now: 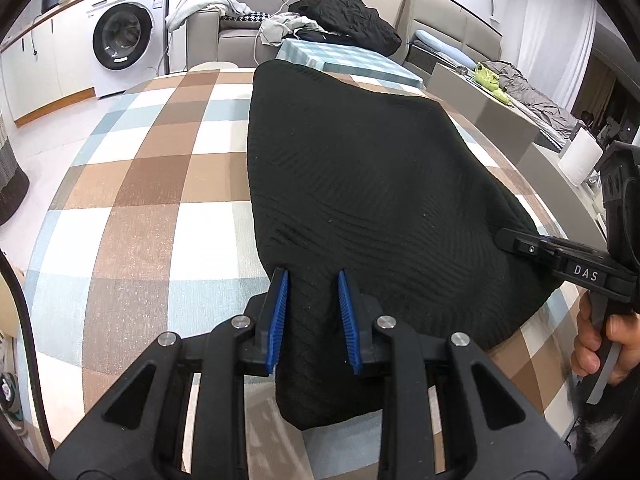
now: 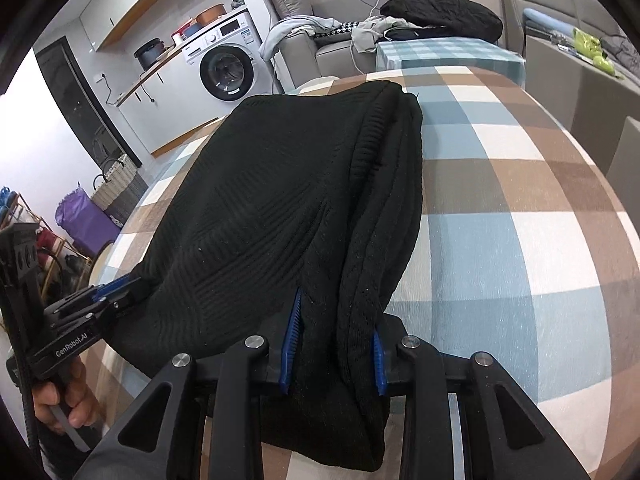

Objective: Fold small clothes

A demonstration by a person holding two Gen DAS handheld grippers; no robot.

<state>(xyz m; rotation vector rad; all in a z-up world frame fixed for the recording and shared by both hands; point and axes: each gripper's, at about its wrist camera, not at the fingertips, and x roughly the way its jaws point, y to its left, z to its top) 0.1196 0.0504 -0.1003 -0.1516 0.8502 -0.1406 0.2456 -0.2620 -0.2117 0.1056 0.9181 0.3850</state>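
1. Fingers (image 1: 280, 312) of the left gripper (image 1: 312, 316), fitted with blue pads, are clamped on the near left corner of the black knit garment (image 1: 360, 184); fabric fills the gap between them and hangs below.
2. Black knit garment (image 2: 272, 208): it lies spread on the desk (image 1: 152, 184), which is covered by a brown, white and light-blue checked cloth. Its near edge is raised off the surface at both held corners; its far end rests flat near the far edge of the desk.
3. Right gripper (image 2: 336, 344): its fingers (image 2: 291, 332) are clamped on the near right corner, where the garment is bunched in several layers along its right edge.
4. In the left wrist view, the right gripper (image 1: 516, 244) enters from the right, with a hand (image 1: 600, 344) on its grip.
5. Background: a washing machine (image 1: 124, 40) stands far left; a sofa (image 1: 240, 24) with piled clothing lies beyond the desk.
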